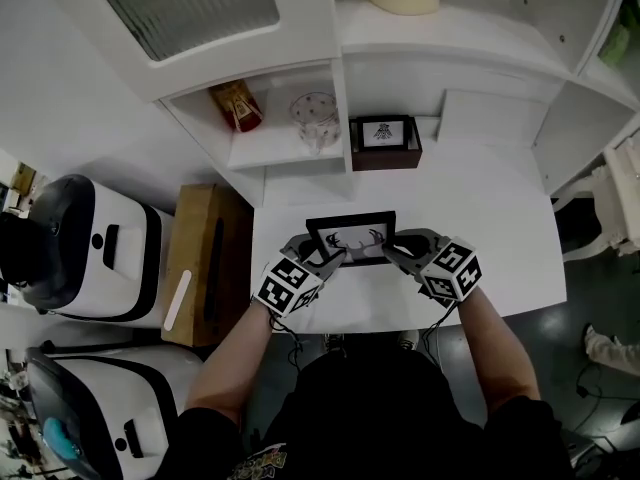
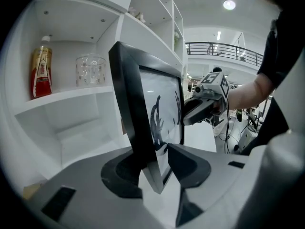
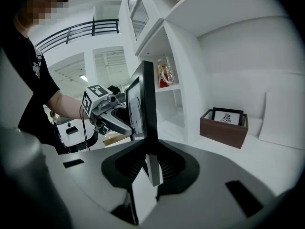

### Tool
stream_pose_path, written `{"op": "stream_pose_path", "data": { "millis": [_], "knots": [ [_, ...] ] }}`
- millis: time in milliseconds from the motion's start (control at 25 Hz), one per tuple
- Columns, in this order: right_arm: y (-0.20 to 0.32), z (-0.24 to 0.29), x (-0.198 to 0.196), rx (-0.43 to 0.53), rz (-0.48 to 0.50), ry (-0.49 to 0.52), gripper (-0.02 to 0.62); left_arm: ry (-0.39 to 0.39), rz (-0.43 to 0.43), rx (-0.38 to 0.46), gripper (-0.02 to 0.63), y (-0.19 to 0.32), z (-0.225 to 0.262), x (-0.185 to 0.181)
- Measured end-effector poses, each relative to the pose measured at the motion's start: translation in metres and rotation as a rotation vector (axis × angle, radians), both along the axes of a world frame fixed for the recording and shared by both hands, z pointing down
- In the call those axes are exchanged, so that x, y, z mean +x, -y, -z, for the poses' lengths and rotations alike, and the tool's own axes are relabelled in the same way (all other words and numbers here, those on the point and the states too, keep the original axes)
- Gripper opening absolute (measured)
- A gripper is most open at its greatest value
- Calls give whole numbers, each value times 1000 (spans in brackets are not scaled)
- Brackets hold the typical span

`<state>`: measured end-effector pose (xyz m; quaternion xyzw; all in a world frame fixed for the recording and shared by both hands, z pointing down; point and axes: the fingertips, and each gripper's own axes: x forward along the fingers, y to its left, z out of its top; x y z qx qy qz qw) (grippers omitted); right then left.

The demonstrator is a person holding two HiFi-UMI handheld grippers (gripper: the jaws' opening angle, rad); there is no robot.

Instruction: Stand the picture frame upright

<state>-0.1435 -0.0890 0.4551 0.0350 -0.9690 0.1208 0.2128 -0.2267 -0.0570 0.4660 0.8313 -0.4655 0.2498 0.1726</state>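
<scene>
A black picture frame [image 1: 350, 238] with a dark antler-like drawing stands close to upright near the front of the white desk [image 1: 480, 218], held between my two grippers. My left gripper [image 1: 330, 258] is at its left lower corner. In the left gripper view the frame [image 2: 143, 113] sits between the jaws of this gripper [image 2: 159, 161], which stand wide, the right pad just off the glass. My right gripper [image 1: 393, 253] is shut on the frame's right edge. The right gripper view shows its pads [image 3: 150, 163] pressed on the frame [image 3: 145, 104].
A brown box [image 1: 385, 143] holding a small framed picture stands at the back of the desk by the shelf unit. In the shelf to its left are a bottle [image 1: 238, 106] and a clear glass [image 1: 315, 118]. A wooden cabinet [image 1: 200, 263] and white machines [image 1: 90, 248] stand left of the desk.
</scene>
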Motion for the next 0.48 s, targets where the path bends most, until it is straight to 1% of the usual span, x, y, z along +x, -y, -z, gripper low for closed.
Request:
{"op": "stream_pose_path", "data": {
  "millis": [240, 480],
  "knots": [
    [12, -11, -22, 36, -44, -34, 69, 22, 1, -12, 169, 13, -11, -24],
    [30, -30, -38, 22, -80, -54, 69, 45, 1, -33, 169, 33, -29, -41]
  ]
}}
